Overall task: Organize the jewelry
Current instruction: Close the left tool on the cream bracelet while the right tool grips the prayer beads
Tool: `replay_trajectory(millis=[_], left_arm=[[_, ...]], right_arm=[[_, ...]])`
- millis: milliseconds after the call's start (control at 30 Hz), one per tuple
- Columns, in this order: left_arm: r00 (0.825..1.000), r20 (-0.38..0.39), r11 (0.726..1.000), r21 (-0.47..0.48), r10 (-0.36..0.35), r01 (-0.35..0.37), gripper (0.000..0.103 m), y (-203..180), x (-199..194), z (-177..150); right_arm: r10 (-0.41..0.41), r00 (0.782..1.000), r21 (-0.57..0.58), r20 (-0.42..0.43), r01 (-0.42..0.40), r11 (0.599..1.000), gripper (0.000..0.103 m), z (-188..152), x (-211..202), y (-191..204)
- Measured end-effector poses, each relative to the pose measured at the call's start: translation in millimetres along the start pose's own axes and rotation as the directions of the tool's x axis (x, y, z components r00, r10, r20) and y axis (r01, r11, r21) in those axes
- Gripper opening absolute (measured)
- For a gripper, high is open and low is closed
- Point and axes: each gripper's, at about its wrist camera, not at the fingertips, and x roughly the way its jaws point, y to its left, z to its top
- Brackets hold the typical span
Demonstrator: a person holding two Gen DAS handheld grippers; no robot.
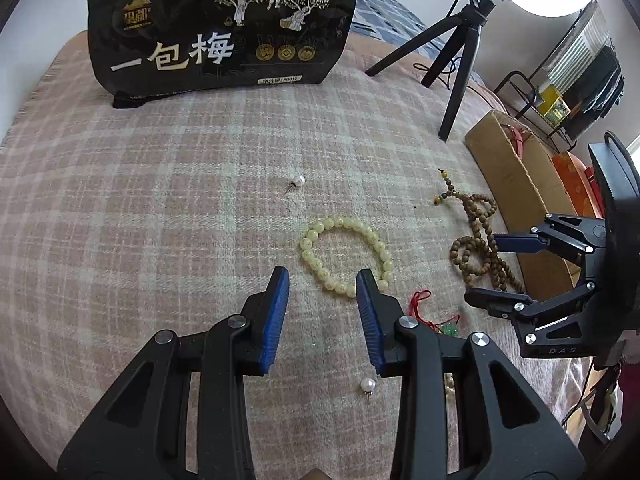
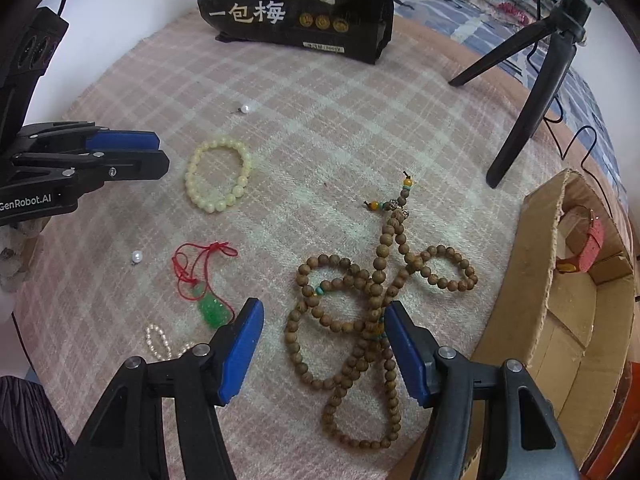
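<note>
Right gripper [image 2: 324, 344] hovers wide open and empty over the wooden bead strand [image 2: 372, 300] beside the cardboard box [image 2: 540, 280] — limp, light, tangle-prone; pinch the bunched crossing. Left gripper [image 1: 322, 284] also open, empty.

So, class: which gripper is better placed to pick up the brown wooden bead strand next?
Right gripper: its open jaws already straddle the wooden bead strand. The left gripper faces the pale bracelet.
</note>
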Motion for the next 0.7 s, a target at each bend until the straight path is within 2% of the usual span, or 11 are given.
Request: replay_trajectory(millis=[300,567,600,700], left_arm=[[0.999,-0.041,1.000,0.004,0.023,-0.023,0.035,-1.9,27.8,11.1],[0.998,-0.037,0.998,0.013,0.054,-0.054,0.034,-0.7,40.2,17.1],[0.998,-0.037,0.998,0.013,0.060,-0.059,0.034,-0.4,40.4,16.8],[0.996,-0.032,0.996,0.042,0.083,-0.081,0.023,-2.2,42.0,16.1]], right_arm=[[-0.001,0.999,0.000,-0.038,0.001,1.000,0.066,7.3,15.8,-5.3],[0.026,0.997,0.017,-0.068,-0.025,1.000,0.067,15.1,28.1,-10.4],[0.032,0.997,0.022,-0.069,-0.031,0.999,0.067,16.8,29.1,-12.0],[0.035,0.997,0.022,-0.065,-0.034,0.999,0.062,20.0,29.9,-15.0]])
